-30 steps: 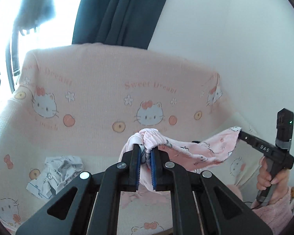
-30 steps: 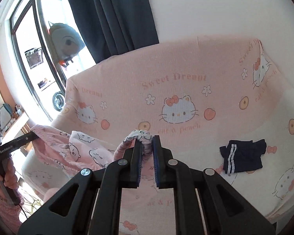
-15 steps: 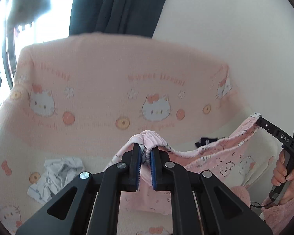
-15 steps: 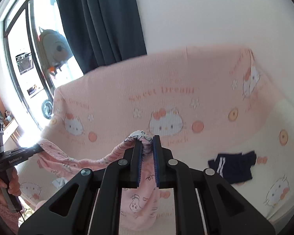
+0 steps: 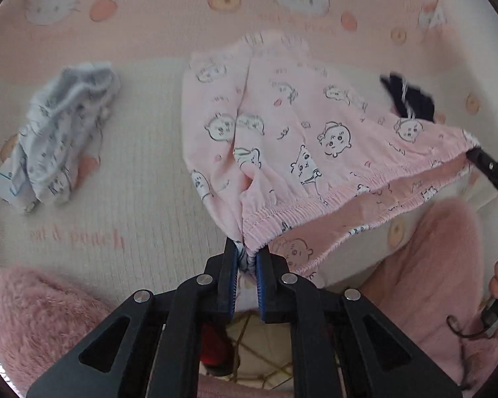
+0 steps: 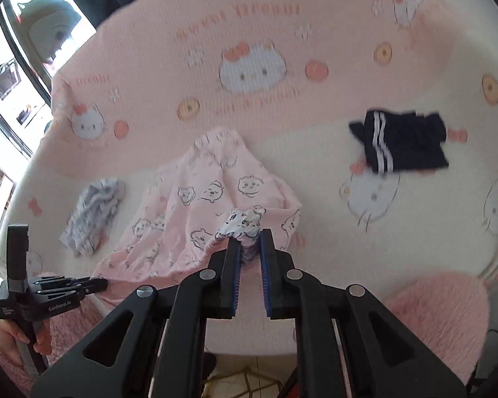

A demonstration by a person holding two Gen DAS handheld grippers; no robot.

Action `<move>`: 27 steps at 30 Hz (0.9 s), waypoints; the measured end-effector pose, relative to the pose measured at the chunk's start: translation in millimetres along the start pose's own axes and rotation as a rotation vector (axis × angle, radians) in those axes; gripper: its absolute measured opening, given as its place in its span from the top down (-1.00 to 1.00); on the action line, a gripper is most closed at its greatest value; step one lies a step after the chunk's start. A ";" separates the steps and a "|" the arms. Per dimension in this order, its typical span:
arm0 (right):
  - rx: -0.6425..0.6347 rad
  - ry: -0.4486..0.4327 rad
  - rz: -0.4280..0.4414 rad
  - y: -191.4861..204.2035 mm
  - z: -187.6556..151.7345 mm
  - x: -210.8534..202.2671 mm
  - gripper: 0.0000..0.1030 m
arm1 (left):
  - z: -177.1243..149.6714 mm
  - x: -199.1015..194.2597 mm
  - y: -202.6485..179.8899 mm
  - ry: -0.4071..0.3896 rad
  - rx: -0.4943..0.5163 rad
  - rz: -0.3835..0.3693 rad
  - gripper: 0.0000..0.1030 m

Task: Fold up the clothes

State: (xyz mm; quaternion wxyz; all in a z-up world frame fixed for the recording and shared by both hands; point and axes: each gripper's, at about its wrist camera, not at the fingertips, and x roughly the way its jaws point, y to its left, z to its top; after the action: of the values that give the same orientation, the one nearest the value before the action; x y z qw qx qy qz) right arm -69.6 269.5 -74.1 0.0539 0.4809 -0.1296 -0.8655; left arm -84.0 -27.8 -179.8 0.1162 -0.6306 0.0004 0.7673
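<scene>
Pink pants (image 5: 302, 126) w/ cartoon print held at the elastic waistband by both grippers; left gripper (image 5: 248, 258) clenched on one waistband corner, right gripper (image 6: 250, 243) clamped on the other corner, fabric bunched betw. the blue pads of each; waistband stretched betw. the two, sagging a bit in the middle. Legs lie spread on the sofa cover (image 5: 142, 199), cuffs reaching the foot of the backrest; waist end lifted off the seat, nearest the person, whose fuzzy pink-clad knees (image 5: 441, 252) show at the bottom of both views.

Judgement: looks like a lay-flat step, pants being drawn out smooth on the seat ahead of a fold; could equally be a lift-off, can't settle which. To do it well: keep both grips firm, waistband taut & level so no twist runs down the legs; one crease runs down the centre seam, a gentle pull toward the person should ease it; lower both corners together, same height, so the hem lands straight.

Nearby, not in hand: crumpled pale-blue garment (image 5: 59, 132) well to the left on the seat; dark shorts w/ white stripes (image 6: 405, 139) to the right, apart from the pants in the right wrist view; keep clear of both.
</scene>
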 end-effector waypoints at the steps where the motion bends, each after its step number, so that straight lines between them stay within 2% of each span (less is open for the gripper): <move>1: 0.008 0.033 0.005 -2.9 -9.0 10.8 0.80 | -5.9 12.3 -5.2 0.032 0.037 0.030 0.73; 3: 0.013 0.079 -0.004 -7.4 -19.9 27.7 0.79 | -10.4 18.9 -13.2 0.034 0.097 0.085 0.67; 4: 0.010 0.093 -0.016 -8.9 -22.1 34.0 0.79 | -11.1 19.2 -16.2 0.025 0.122 0.103 0.56; 6: 0.004 0.121 -0.040 -12.0 -26.6 46.5 0.79 | -8.8 13.2 -18.4 -0.011 0.159 0.123 0.13; 7: 0.001 0.136 -0.052 -13.6 -28.8 52.8 0.79 | -8.5 10.0 -20.0 -0.032 0.178 0.133 -0.16; 10: -0.007 0.179 -0.088 -18.3 -35.7 71.7 0.76 | -4.0 1.4 -20.0 -0.090 0.204 0.142 -0.16; 12: 0.015 0.215 -0.056 -24.6 -42.5 80.3 0.75 | -3.7 -3.8 -21.3 -0.142 0.216 0.140 -0.16; 14: 0.014 0.204 -0.027 -22.4 -41.7 76.2 0.75 | -1.0 -3.1 -28.1 -0.168 0.259 0.090 -0.16; 16: 0.013 0.193 0.002 -20.2 -41.0 72.0 0.75 | 4.8 13.6 -40.0 -0.134 0.324 0.033 -0.16; 17: 0.012 0.188 0.016 -19.1 -40.6 69.9 0.75 | 6.6 23.7 -48.5 -0.118 0.363 0.029 -0.16; 20: 0.010 0.171 0.060 -15.8 -39.4 63.7 0.75 | 11.7 53.8 -72.6 -0.077 0.447 0.044 -0.16; 24: 0.008 0.149 0.117 -11.4 -37.9 55.4 0.72 | 15.0 83.1 -97.3 -0.022 0.517 0.044 -0.16; 27: 0.022 0.135 0.158 -11.2 -35.6 50.8 0.71 | 14.1 97.0 -108.2 -0.008 0.555 0.060 -0.16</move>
State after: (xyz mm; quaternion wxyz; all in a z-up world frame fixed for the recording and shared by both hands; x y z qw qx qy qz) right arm -66.1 263.0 -136.7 0.1255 0.5271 -0.1728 -0.8225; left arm -95.4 96.8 -255.0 0.2616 -0.5712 0.2287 0.7436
